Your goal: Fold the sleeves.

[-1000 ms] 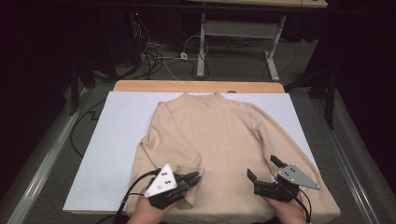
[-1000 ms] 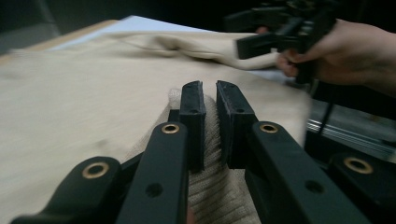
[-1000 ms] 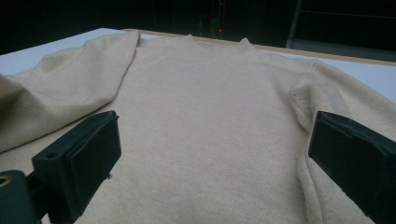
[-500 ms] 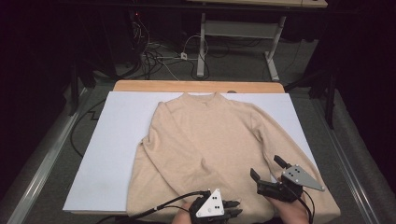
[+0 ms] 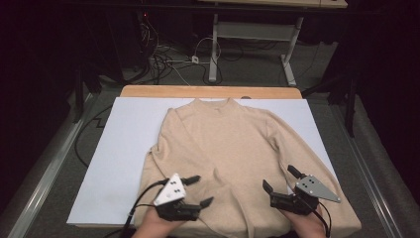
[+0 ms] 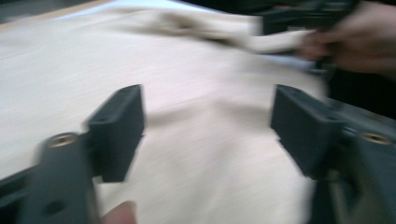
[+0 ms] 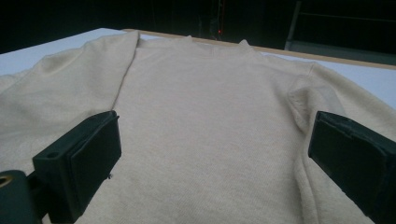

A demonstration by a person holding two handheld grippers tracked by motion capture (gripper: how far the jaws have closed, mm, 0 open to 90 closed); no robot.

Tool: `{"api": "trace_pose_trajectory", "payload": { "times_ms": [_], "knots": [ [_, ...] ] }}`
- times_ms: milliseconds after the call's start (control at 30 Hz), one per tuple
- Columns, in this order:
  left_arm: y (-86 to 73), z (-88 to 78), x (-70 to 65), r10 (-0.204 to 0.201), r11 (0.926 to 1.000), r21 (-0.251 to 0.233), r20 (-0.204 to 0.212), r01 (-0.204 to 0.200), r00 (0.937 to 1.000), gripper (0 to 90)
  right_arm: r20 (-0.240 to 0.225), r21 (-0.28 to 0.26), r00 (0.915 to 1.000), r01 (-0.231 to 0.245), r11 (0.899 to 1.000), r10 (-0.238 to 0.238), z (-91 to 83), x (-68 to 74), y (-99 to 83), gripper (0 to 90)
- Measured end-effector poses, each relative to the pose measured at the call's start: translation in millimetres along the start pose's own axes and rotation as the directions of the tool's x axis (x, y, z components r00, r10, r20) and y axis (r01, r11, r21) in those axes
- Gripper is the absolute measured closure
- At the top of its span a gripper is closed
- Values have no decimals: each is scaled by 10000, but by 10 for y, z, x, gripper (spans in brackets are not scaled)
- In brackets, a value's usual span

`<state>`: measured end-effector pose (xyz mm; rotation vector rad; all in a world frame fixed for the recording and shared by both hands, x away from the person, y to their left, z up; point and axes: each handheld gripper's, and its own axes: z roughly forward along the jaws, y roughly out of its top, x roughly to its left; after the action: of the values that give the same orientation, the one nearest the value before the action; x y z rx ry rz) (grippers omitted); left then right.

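Below, a beige sweater [image 5: 233, 158] lies flat, front up, on the white sheet [image 5: 124, 148], its hem nearest the person. Left gripper [image 5: 195, 191]: jaws just opened, apart, knit beneath and ahead of them, nothing between. Right gripper [image 5: 281, 179]: jaws wide apart over the hem. Judged light, soft and limp, prone to sag and bunch; best pinched at hem corners or shoulders

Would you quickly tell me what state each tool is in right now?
Left tool: open, jaws just opened, holding nothing, over the sweater.
Right tool: open, holding nothing.
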<state>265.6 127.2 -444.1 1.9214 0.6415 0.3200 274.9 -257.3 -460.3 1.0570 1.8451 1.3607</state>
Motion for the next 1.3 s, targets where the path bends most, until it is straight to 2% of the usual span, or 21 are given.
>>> {"api": "trace_pose_trajectory", "payload": {
  "times_ms": [67, 167, 300, 400, 467, 500, 533, 600, 667, 733, 833, 867, 933, 967, 1000, 1067, 1133, 1167, 1233, 1267, 1300],
  "knots": [
    [-76, -101, 176, -304, 9995, 37, -644, 307, 9975, 197, -46, 132, 10000, -25, 9999, 26, 12, 11, -4, 42],
    [-183, -240, 393, -606, 9976, 232, -1417, 645, 9880, 139, -180, 238, 9998, 58, 9997, -54, 11, 35, -6, 56],
    [-318, -394, 598, -1082, 9933, 162, -2162, 1144, 9703, 39, -420, 414, 9991, 78, 9991, -61, 18, 81, 7, 113],
    [-431, -493, 693, -1396, 9896, -37, -2586, 1436, 9558, 0, -776, 615, 9970, 67, 9981, -19, 19, 149, 14, 220],
    [-477, -535, 742, -1210, 9906, 266, -2879, 1343, 9500, 0, -1595, 856, 9872, 49, 9963, 88, 12, 223, 32, 493],
    [-502, -566, 767, -1229, 9902, 248, -3093, 1372, 9430, 0, -2090, 1048, 9778, 87, 9945, 134, 22, 278, 47, 542],
    [-523, -599, 799, -1358, 9888, 169, -3142, 1486, 9396, 0, -2435, 1200, 9699, 202, 9926, 97, 31, 349, 60, 599],
    [-554, -641, 855, -1382, 9883, 132, -3392, 1517, 9305, 0, -2792, 1415, 9599, 688, 9875, -268, 54, 510, 77, 655],
    [-578, -665, 911, -1396, 9880, 83, -3826, 1545, 9133, 0, -3038, 1681, 9518, 975, 9809, -425, 83, 657, 75, 673],
    [-590, -665, 963, -1338, 9888, 88, -3898, 1490, 9111, 0, -3055, 1959, 9496, 1340, 9714, -694, 99, 765, 54, 679],
    [-610, -597, 1022, -995, 9921, 291, -4099, 1220, 9067, 0, -2637, 2636, 9586, 1786, 9479, -1073, 130, 817, -8, 671],
    [-624, -565, 1046, -950, 9925, 307, -4164, 1184, 9042, 0, -2483, 2866, 9623, 1825, 9405, -1111, 153, 813, -36, 694],
    [-614, -540, 1088, -1129, 9882, 491, -4065, 1450, 9067, 0, -2537, 3230, 9629, 1738, 9303, -918, 187, 802, -88, 851],
    [-616, -547, 1091, -1170, 9890, 352, -4057, 1435, 9065, 0, -2784, 3263, 9580, 1618, 9313, -689, 185, 802, -101, 879],
    [-620, -550, 1098, -1242, 9885, 295, -4043, 1486, 9062, 0, -3089, 3154, 9504, 1370, 9390, -349, 163, 806, -97, 884],
    [-623, -555, 1112, -1397, 9863, 241, -4020, 1630, 9049, 0, -3253, 2857, 9456, 1027, 9528, -44, 82, 794, -54, 885],
    [-626, -556, 1115, -1453, 9857, 196, -4025, 1672, 9038, 0, -3144, 2690, 9493, 819, 9597, 71, -2, 743, -26, 882],
    [-626, -554, 1118, -1467, 9853, 217, -4017, 1695, 9039, 0, -2973, 2668, 9548, 831, 9602, 0, -29, 708, -34, 875],
    [-626, -552, 1122, -1485, 9849, 228, -4004, 1719, 9042, 0, -2339, 2893, 9719, 956, 9525, -265, -40, 632, -89, 799],
    [-628, -553, 1122, -1501, 9848, 205, -3981, 1724, 9050, 0, -2168, 3069, 9757, 1002, 9464, -329, -36, 598, -110, 759],
    [-629, -556, 1122, -1522, 9847, 178, -3981, 1736, 9046, 0, -2144, 2966, 9764, 903, 9507, -259, -52, 582, -109, 718]
  ]
}}
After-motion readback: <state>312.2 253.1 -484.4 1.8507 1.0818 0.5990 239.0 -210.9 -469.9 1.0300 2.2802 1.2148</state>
